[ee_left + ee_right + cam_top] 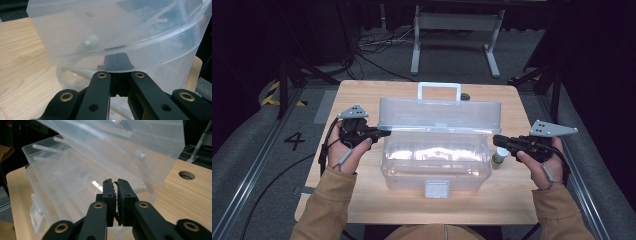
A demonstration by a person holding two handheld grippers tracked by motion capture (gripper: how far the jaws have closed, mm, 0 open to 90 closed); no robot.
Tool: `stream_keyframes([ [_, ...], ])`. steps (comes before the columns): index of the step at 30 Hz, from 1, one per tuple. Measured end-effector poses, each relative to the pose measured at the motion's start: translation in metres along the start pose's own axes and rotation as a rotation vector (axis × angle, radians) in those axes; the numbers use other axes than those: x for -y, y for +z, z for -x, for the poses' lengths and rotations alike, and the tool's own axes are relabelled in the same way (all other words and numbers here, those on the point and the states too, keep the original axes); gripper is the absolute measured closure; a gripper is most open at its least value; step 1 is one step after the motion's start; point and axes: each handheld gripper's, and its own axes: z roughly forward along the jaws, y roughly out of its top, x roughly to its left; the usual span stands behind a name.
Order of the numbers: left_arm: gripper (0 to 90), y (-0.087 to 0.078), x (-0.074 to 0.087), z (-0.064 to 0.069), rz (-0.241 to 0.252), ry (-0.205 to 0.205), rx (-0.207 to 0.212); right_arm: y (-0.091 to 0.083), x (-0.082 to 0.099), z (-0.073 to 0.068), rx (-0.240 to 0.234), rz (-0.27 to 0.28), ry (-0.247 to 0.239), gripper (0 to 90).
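- Fingers of the left gripper (384, 133) are clenched tight at the left end of the clear plastic storage box's hinged lid (439, 114); through the plastic its tips look pinched on the lid edge
- Between the hands, the clear plastic storage box (435, 167) sits mid-table on the light wooden table (362, 197), lid raised and standing open
- Right gripper (495, 139) has its fingers nearly together beside the box's right end; whether they grip the lid I cannot tell
- Judging by this, opening looks largely done, with letting go remaining

Floor: grey carpet (257, 150), a painted "4" (294, 141) | Table: light wood (362, 200) | Behind: grey metal stand (457, 30), loose cables (377, 45) | Light: dim, dark edges
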Motion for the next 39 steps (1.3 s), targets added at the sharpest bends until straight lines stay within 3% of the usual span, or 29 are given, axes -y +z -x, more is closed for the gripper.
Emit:
stream_keyframes([
  [6,89.4,0.001,-0.009,-0.005,0.015,0.008,0.002,-0.008,0.007,-0.003,0.03,0.01,-0.048,66.1],
  [9,89.5,0.001,-0.012,-0.007,0.025,0.005,0.009,-0.009,0.009,-0.003,0.053,0.069,-0.122,53.2],
  [11,89.4,0.001,-0.014,-0.009,0.031,0.002,0.011,-0.009,0.01,-0.002,0.079,0.1,-0.133,49.4],
  [13,89.5,0.002,-0.015,-0.01,0.034,0.003,0.014,-0.008,0.012,-0.002,0.119,0.074,-0.11,48.3],
  [14,89.4,0.002,-0.015,-0.01,0.033,0.003,0.014,-0.008,0.013,-0.001,0.125,0.037,-0.091,48.5],
  [15,89.4,0.002,-0.015,-0.01,0.033,0.003,0.014,-0.008,0.013,-0.001,0.125,0.037,-0.091,48.5],
  [16,89.4,0.002,-0.016,-0.01,0.034,0.003,0.012,-0.008,0.013,-0.001,0.145,0.001,-0.078,47.8],
  [17,89.4,0.002,-0.015,-0.01,0.036,-0.001,0.014,-0.007,0.013,-0.001,0.182,-0.02,-0.075,44.0],
  [18,89.4,0.002,-0.016,-0.01,0.037,-0.001,0.013,-0.005,0.013,-0.001,0.216,-0.012,-0.105,40.0],
  [22,89.4,0.002,-0.016,-0.01,0.039,0.004,0.012,0.0,0.01,-0.003,0.224,0.017,-0.11,38.5],
  [24,89.4,0.002,-0.016,-0.011,0.039,0.003,0.014,0.003,0.007,-0.006,0.262,0.05,-0.129,36.8],
  [26,89.4,0.002,-0.016,-0.01,0.036,0.006,0.015,0.006,0.003,-0.008,0.266,0.067,-0.101,37.3],
  [28,89.3,0.002,-0.016,-0.01,0.035,0.007,0.014,0.008,0.0,-0.01,0.255,0.087,-0.11,41.3],
  [30,89.3,0.002,-0.016,-0.009,0.033,0.011,0.011,0.011,-0.005,-0.013,0.273,0.114,-0.084,38.5],
  [33,89.2,0.002,-0.015,-0.01,0.036,0.008,0.019,0.015,-0.012,-0.013,0.279,0.11,-0.05,37.9],
  [39,89.2,0.002,-0.015,-0.011,0.035,0.013,0.026,0.028,-0.026,-0.015,0.346,0.098,-0.084,45.0],
])
